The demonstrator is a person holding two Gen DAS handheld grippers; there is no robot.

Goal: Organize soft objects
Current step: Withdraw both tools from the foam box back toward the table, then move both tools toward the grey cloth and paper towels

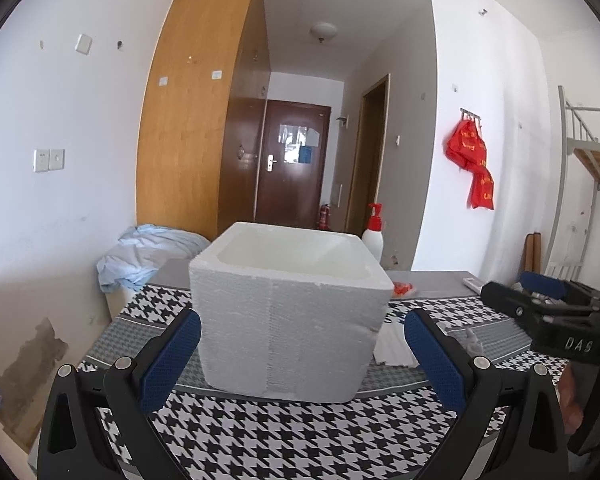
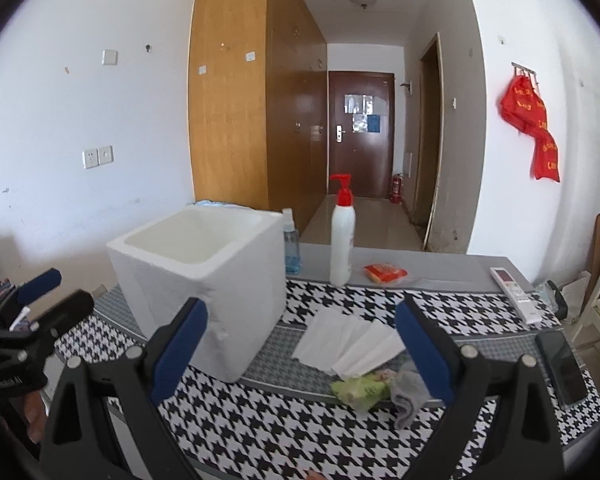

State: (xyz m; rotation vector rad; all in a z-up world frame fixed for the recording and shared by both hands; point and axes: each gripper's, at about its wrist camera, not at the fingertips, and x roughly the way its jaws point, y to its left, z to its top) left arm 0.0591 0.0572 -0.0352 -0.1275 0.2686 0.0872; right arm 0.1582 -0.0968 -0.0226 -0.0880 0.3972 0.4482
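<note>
Both your grippers, left (image 1: 302, 334) and right (image 2: 301, 330), gape wide, empty. Tissues (image 2: 350, 343) and grey cloth (image 2: 407, 394) lie beside the foam box (image 2: 204, 280). Risk: thin tissues slipping, light box shoved.

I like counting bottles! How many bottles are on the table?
2: a white pump bottle with a red top, and a small blue spray bottle beside the foam box. Others may hide behind it.

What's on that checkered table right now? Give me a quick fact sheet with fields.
Container: white foam box, open top, inside looks empty
Soft items: fanned white tissues, green packet, grey cloth, all right of the box
Behind: pump bottle, blue spray bottle, orange packet
Far right: remote control, phone
Left gripper: open, holding nothing
Right gripper: open, holding nothing
</note>
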